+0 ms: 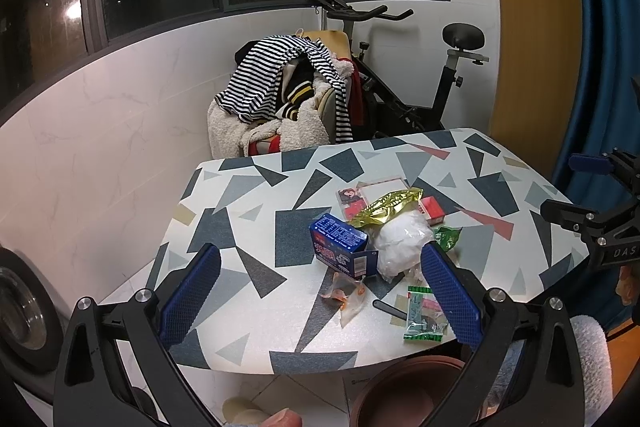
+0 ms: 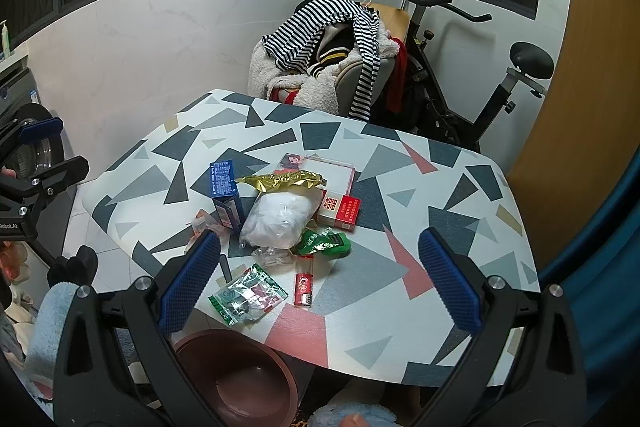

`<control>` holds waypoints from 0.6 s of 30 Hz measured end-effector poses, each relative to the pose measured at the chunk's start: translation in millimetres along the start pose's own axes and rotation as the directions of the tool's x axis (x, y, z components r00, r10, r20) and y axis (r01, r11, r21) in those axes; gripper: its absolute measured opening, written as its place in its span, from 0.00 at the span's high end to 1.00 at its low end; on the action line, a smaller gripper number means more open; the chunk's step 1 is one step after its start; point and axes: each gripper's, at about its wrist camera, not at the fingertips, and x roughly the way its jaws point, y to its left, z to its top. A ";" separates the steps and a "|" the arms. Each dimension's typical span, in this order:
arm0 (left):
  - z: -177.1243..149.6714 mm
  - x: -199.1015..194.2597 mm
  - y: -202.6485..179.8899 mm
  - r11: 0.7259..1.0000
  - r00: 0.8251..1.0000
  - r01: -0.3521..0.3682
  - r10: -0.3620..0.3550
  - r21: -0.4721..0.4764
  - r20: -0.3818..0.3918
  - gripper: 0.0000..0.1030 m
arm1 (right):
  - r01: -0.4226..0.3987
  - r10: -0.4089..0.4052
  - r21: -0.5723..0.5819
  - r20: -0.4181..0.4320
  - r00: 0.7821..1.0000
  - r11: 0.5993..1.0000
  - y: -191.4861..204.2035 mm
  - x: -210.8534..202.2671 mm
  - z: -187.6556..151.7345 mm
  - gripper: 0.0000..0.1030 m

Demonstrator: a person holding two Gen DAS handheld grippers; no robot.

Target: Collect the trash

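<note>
Lying loose in cluster near table's (image 2: 440, 163) front edge: trash pile. Items: blue carton (image 2: 225, 195), gold foil wrapper (image 2: 280, 182), clear bag of white stuff (image 2: 280, 219), red-white box (image 2: 340, 211), green wrapper (image 2: 326, 242), red lighter (image 2: 305, 289), green-clear sachet (image 2: 248, 297) nearest edge.

Brown bin (image 2: 240, 379) sits below front edge, likely as drop point.

Left gripper (image 1: 320, 291), right gripper (image 2: 320, 275): both hover above front edge, fingers wide apart, empty, likely ready for first pick.

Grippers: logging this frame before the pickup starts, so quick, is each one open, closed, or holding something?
Left gripper: open, holding nothing.
Right gripper: open, holding nothing.
</note>
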 end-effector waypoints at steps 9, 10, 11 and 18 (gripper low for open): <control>-0.3 0.2 3.6 1.000 1.000 0.000 0.000 -0.004 -0.004 0.05 | -0.010 0.010 0.005 -0.003 1.000 1.000 0.4 1.4 0.0 0.05; -0.6 0.3 3.5 1.000 1.000 0.000 0.000 -0.004 -0.004 0.05 | -0.010 0.010 0.004 -0.003 1.000 1.000 0.3 1.6 0.1 0.05; -0.9 0.4 3.6 1.000 1.000 0.000 0.000 -0.004 -0.003 0.05 | -0.008 0.008 0.004 -0.003 1.000 1.000 0.8 1.5 0.1 0.05; -2.9 2.3 4.3 1.000 1.000 0.000 0.000 -0.004 -0.004 0.05 | -0.008 0.008 0.003 -0.004 1.000 1.000 1.1 1.8 -0.9 0.05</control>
